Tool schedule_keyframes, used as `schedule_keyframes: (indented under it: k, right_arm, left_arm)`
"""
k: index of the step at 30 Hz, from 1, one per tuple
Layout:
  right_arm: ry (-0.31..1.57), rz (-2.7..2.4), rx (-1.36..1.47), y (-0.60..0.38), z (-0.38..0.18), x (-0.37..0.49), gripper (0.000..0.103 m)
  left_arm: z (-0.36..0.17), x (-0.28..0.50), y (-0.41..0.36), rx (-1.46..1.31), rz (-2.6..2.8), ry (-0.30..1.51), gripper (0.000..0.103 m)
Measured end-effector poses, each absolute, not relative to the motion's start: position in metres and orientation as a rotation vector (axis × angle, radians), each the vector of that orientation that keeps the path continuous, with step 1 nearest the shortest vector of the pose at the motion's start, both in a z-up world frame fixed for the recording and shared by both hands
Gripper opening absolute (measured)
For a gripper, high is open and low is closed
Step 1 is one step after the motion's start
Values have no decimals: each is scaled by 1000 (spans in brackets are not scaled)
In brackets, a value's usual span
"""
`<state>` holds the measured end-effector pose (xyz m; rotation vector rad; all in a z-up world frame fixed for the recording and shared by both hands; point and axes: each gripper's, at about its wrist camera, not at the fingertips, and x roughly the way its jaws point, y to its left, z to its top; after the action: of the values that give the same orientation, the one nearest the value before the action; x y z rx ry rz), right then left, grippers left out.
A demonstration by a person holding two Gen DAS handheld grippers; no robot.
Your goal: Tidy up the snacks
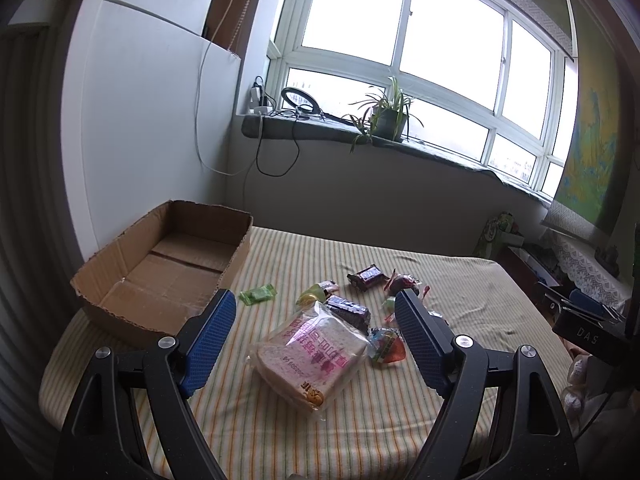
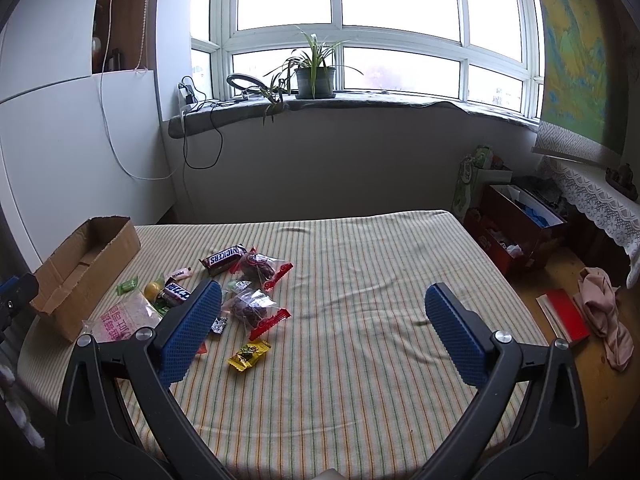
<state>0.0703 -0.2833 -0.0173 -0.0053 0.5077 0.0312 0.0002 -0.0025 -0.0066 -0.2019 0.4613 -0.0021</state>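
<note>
We hold left gripper [image 1: 316, 312] jaws released above bread pack [image 1: 310, 354]; right gripper [image 2: 322, 300] jaws released over bare striped counter [image 2: 360, 264]. Snacks [image 2: 244, 280] beside cardboard box [image 1: 160, 264].

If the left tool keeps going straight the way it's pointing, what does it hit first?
Most likely the bagged bread, which lies between the open fingers of the left tool on the striped cloth. Depth is hard to judge, so it might pass over it to the candy pile behind.
</note>
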Motion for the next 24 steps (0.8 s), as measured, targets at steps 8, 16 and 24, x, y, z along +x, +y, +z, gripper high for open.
schedule_keyframes:
  k: [8,16,24]
  right_arm:
    - [520,51,-3,-278,-25,74,103]
    - [555,154,-5,-268,-41,83,103]
    - [618,398,8,-249,-51,101,103]
  left_arm:
    - [-12,0,2,-208,10,474,82]
    - [-27,0,12,-234,32,518,82]
    - [-45,1,23,-290,28,576,82]
